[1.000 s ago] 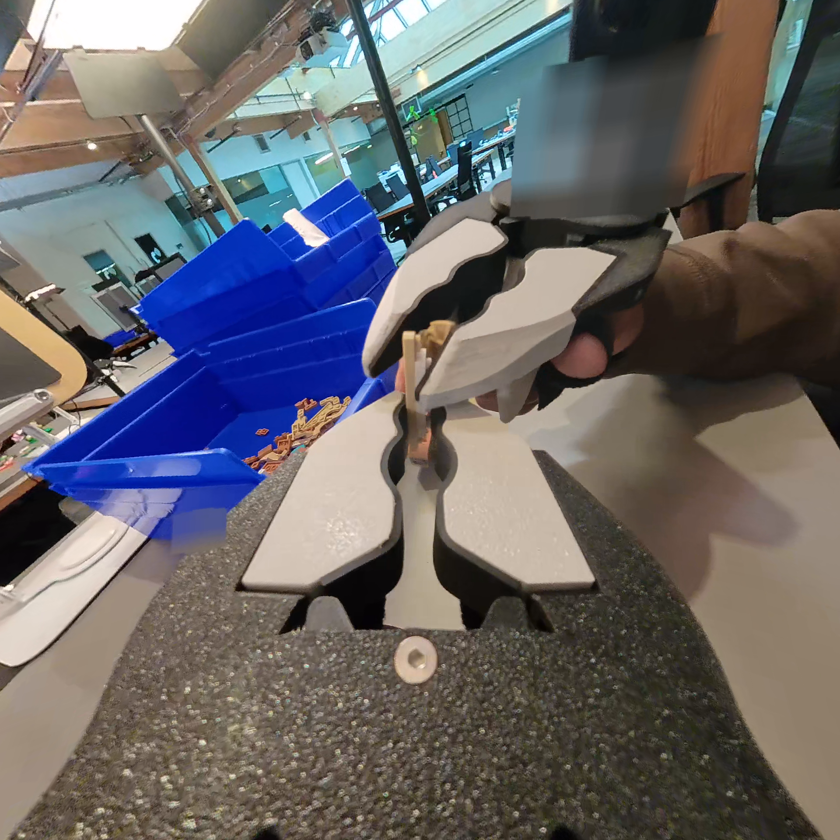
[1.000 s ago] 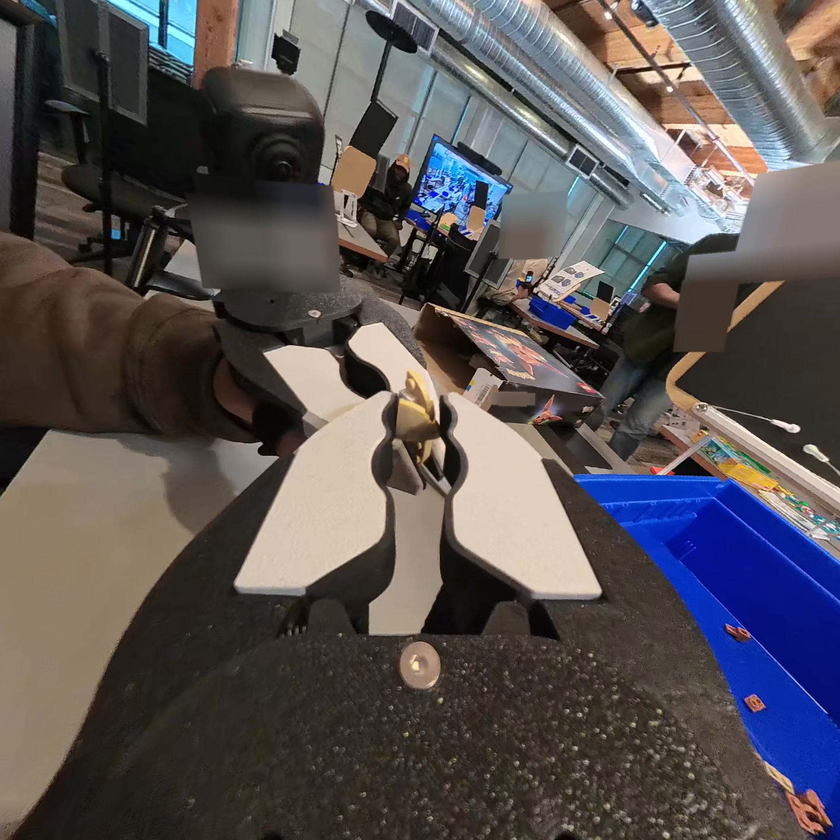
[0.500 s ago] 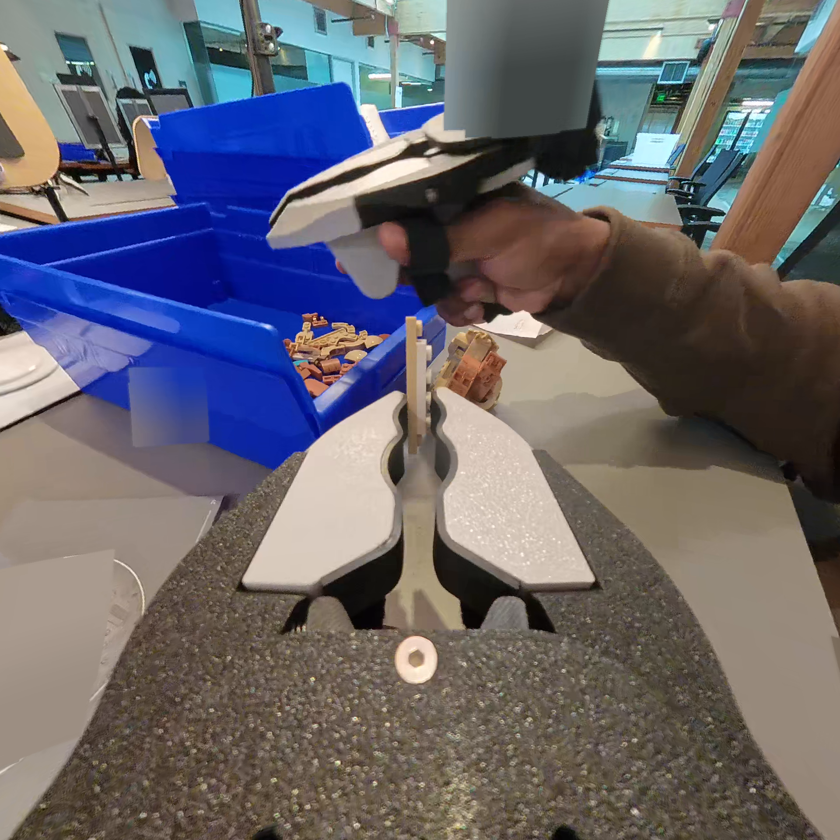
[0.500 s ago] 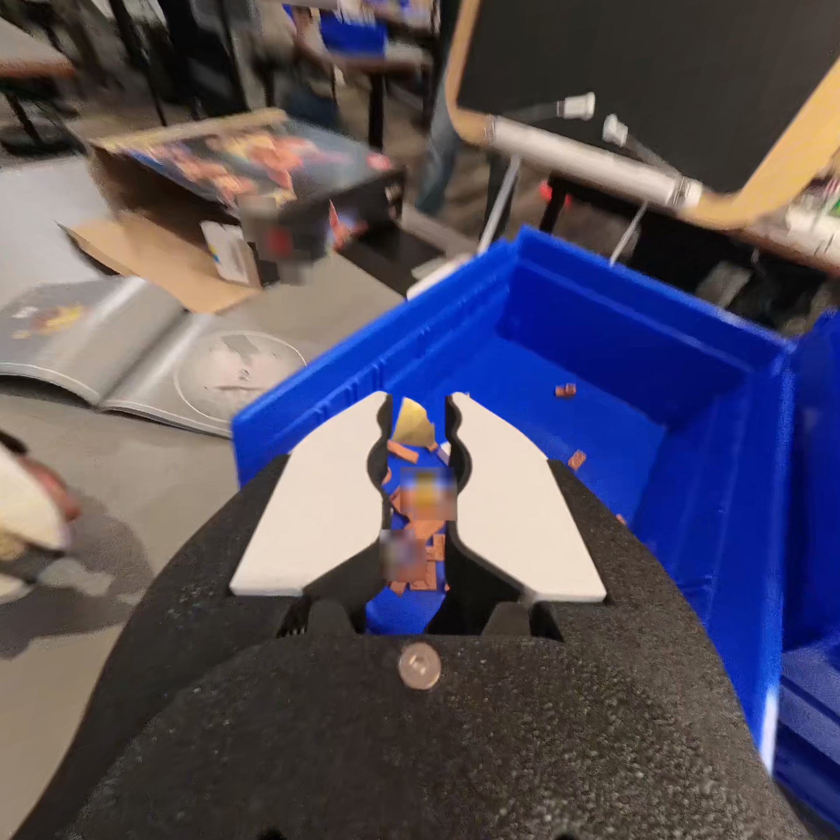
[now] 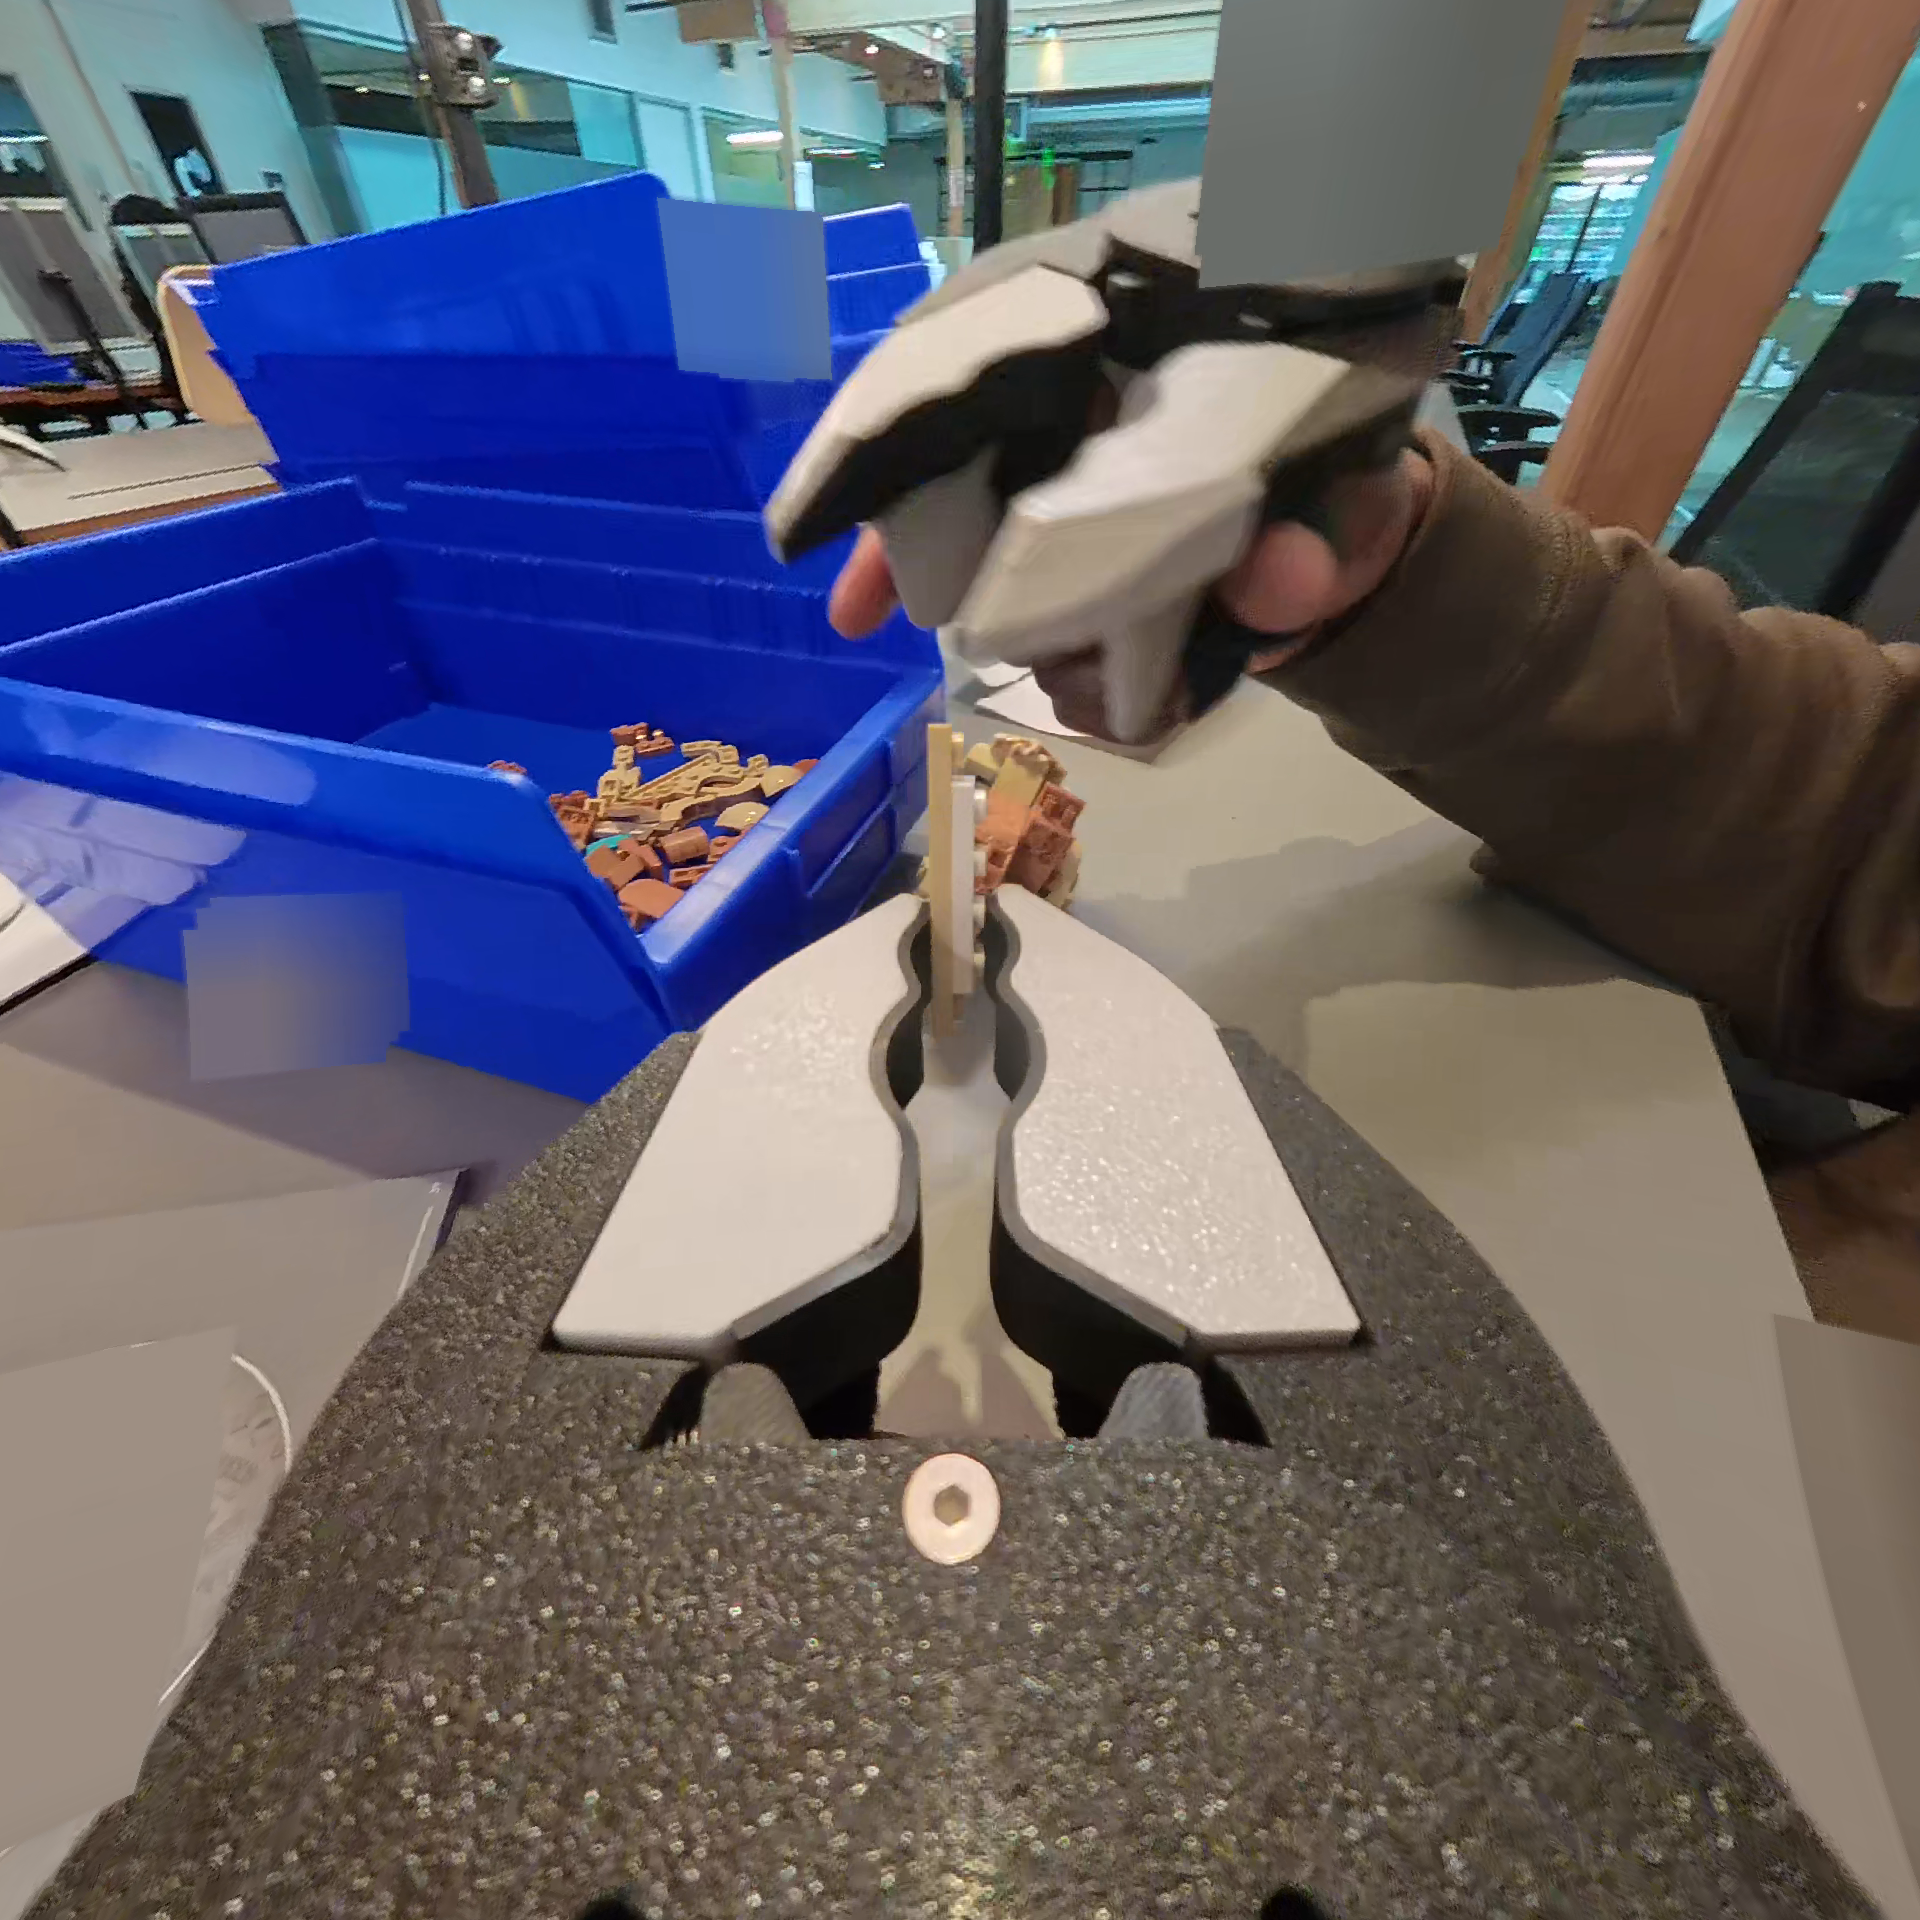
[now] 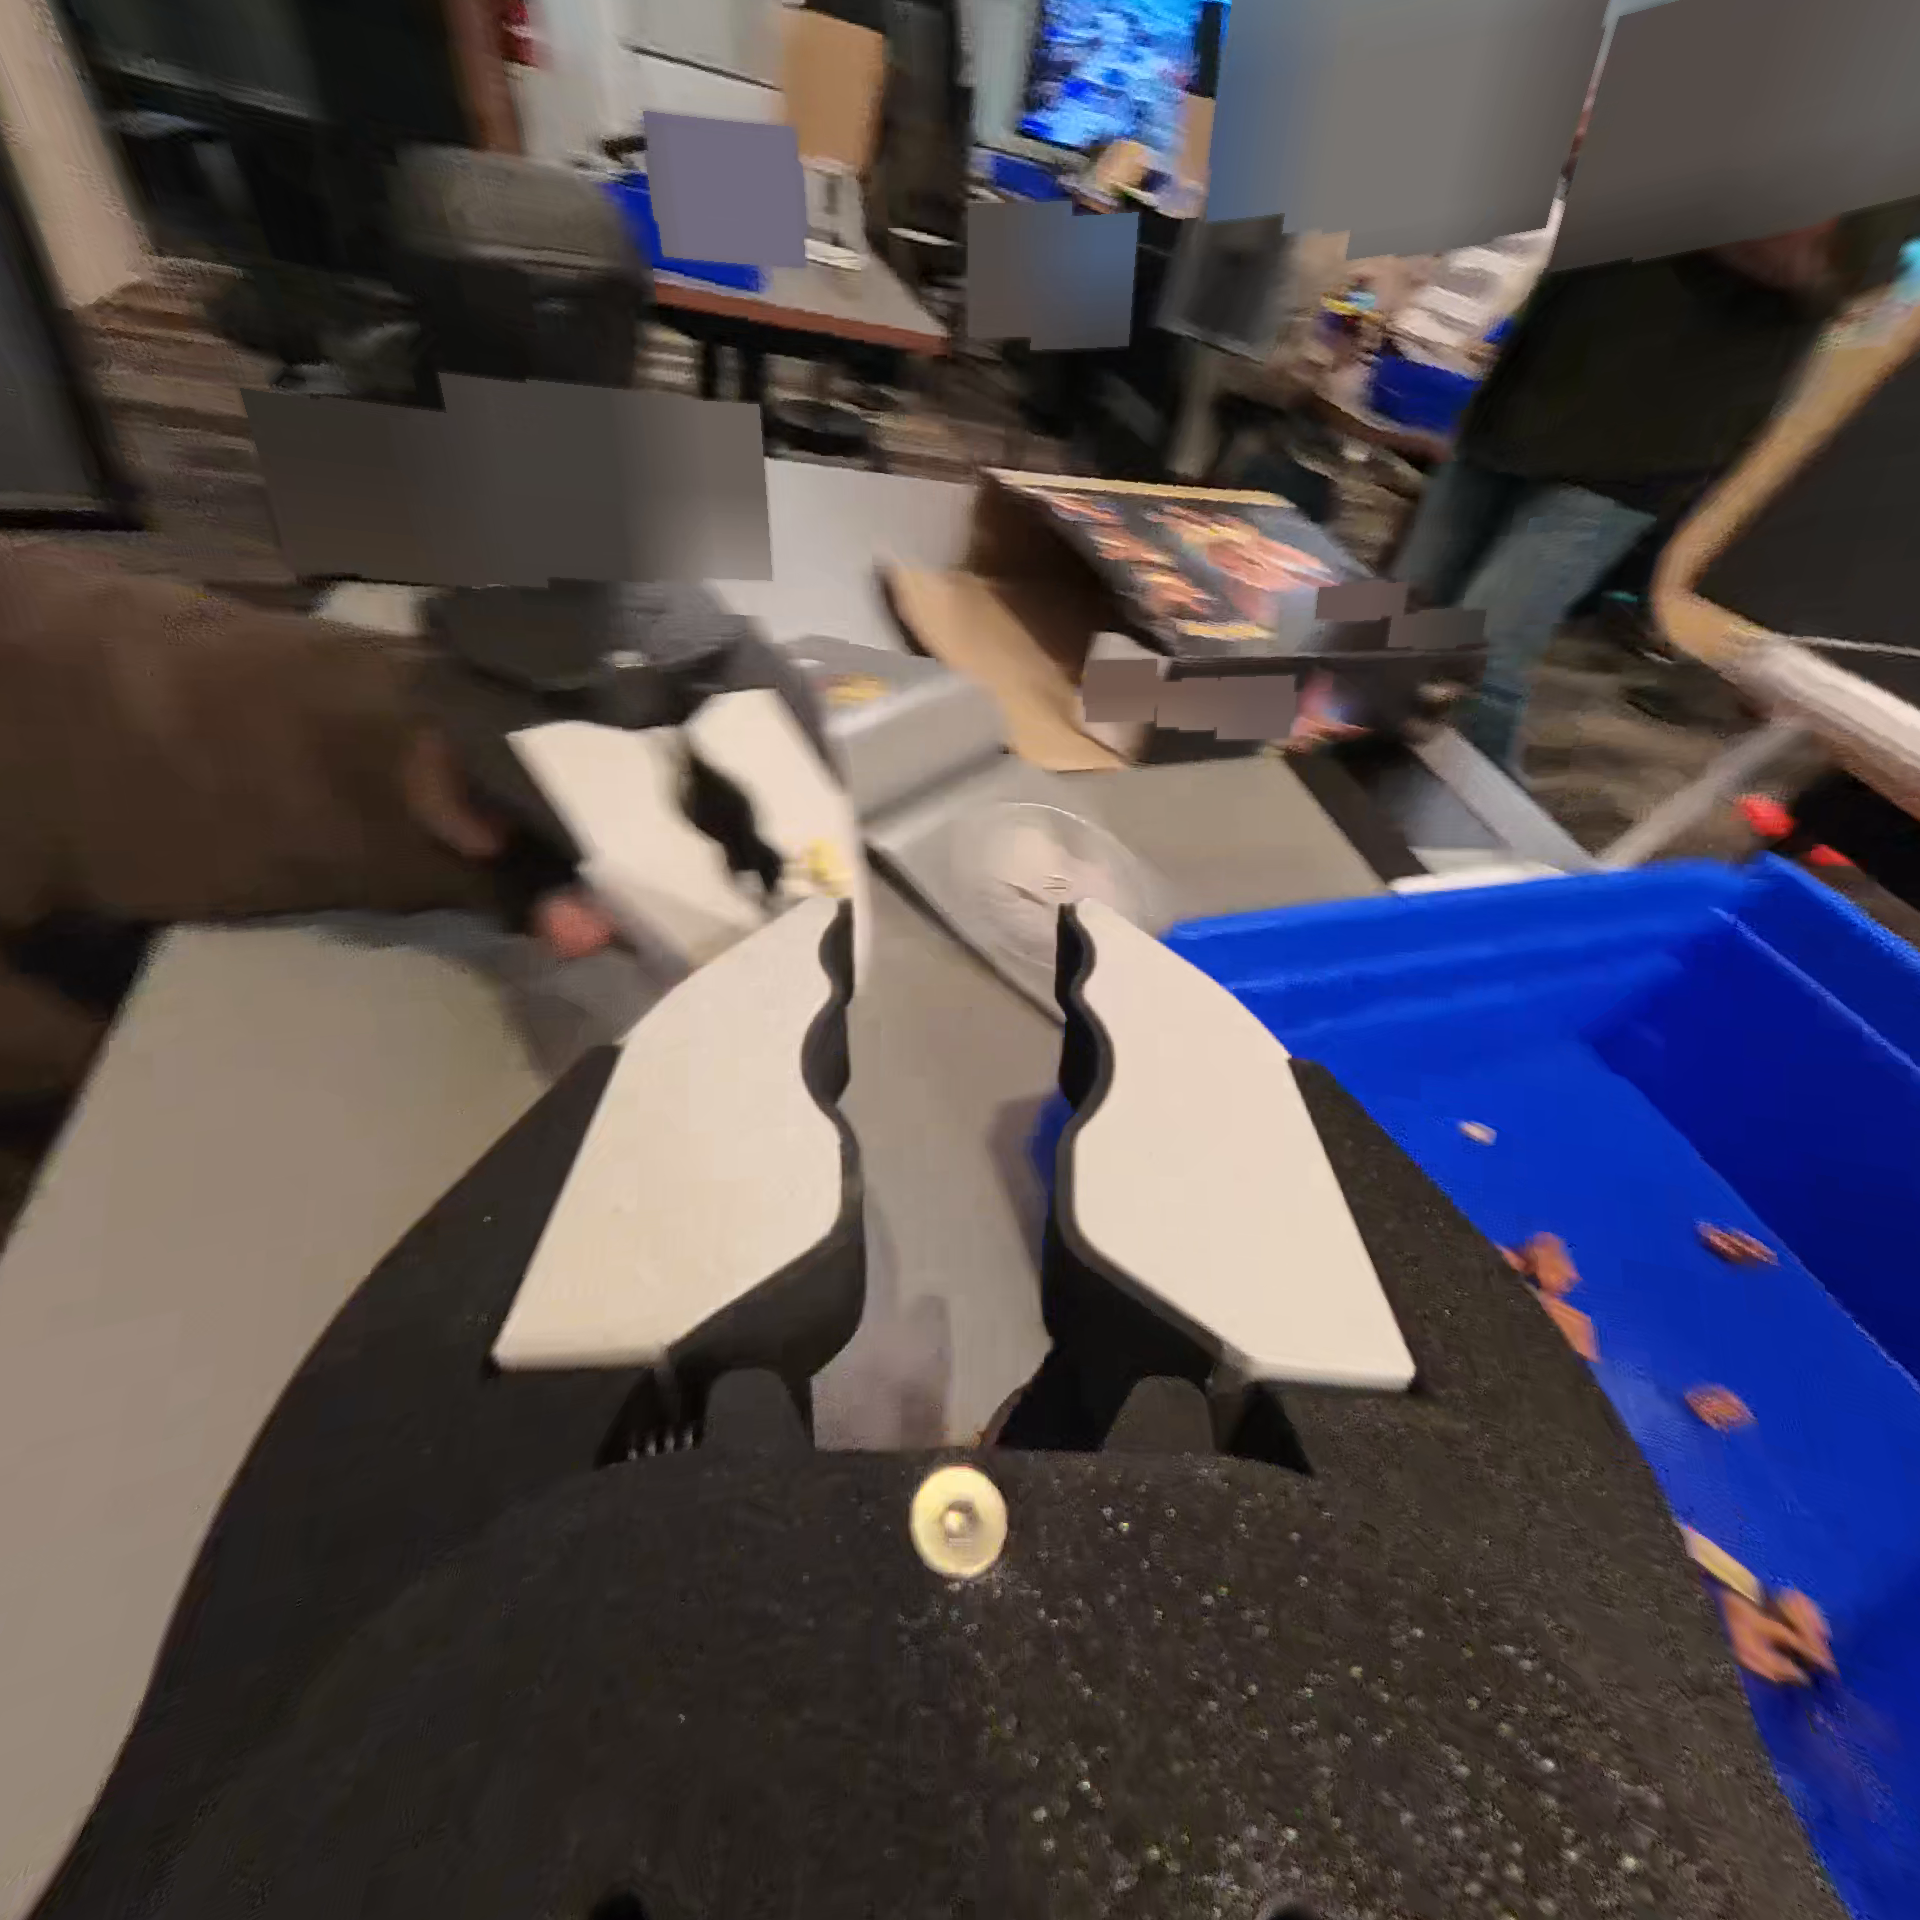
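Between the narrowed pads of the left gripper (image 5: 954, 940): thin tan-and-white stacked plastic brick plates (image 5: 951, 883), upright, pressed from both flat faces. Rigid, light, probably slick; best pinched across faces. Beside the blue plastic bin (image 5: 727, 935). Right gripper (image 6: 954, 925): wide, holding nothing.

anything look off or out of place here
One clump of tan and brown bricks sits on the grey table, outside the blue bin that holds the other loose bricks. Otherwise nothing stands out.
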A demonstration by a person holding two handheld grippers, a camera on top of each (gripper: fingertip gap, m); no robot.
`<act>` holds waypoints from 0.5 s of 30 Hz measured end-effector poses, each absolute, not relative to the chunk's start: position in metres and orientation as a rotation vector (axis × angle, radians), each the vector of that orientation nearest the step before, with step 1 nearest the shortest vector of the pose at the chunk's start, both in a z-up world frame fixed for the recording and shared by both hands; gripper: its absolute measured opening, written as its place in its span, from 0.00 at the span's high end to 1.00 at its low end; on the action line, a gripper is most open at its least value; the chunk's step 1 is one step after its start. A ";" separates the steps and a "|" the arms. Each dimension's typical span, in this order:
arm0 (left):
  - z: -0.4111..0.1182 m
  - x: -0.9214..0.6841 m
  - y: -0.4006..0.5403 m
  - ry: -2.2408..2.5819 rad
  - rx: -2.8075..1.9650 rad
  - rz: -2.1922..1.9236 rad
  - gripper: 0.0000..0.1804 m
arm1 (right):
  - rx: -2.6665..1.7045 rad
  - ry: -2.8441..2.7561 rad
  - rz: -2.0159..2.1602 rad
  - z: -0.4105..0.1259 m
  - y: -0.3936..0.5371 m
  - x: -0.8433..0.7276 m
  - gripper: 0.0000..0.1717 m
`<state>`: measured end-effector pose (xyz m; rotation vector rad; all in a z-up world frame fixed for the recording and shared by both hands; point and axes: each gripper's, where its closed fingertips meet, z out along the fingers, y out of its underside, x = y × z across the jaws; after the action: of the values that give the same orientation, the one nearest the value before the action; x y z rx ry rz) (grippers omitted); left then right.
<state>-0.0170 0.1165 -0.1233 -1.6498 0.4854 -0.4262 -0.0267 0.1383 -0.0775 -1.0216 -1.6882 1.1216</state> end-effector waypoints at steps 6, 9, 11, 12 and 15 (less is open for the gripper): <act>-0.128 -0.003 0.110 0.598 -1.656 -0.433 0.96 | -0.951 -1.823 1.134 -0.102 0.102 -0.019 0.86; -0.130 -0.001 0.109 0.622 -1.667 -0.427 0.96 | -0.938 -1.847 1.214 -0.105 0.093 -0.018 0.93; -0.129 -0.001 0.107 0.623 -1.663 -0.451 0.95 | -0.934 -1.839 1.238 -0.104 0.092 -0.018 0.93; -0.127 -0.001 0.106 0.619 -1.654 -0.465 0.95 | -0.936 -1.826 1.254 -0.103 0.092 -0.018 0.94; -0.117 -0.002 0.105 0.574 -1.610 -0.508 0.93 | -0.943 -1.736 1.357 -0.090 0.091 -0.018 0.95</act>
<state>-0.0017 0.1055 -0.1170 -1.6095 0.5740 -0.5084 -0.0181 0.0915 -0.0903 -0.9426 -1.7364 1.3570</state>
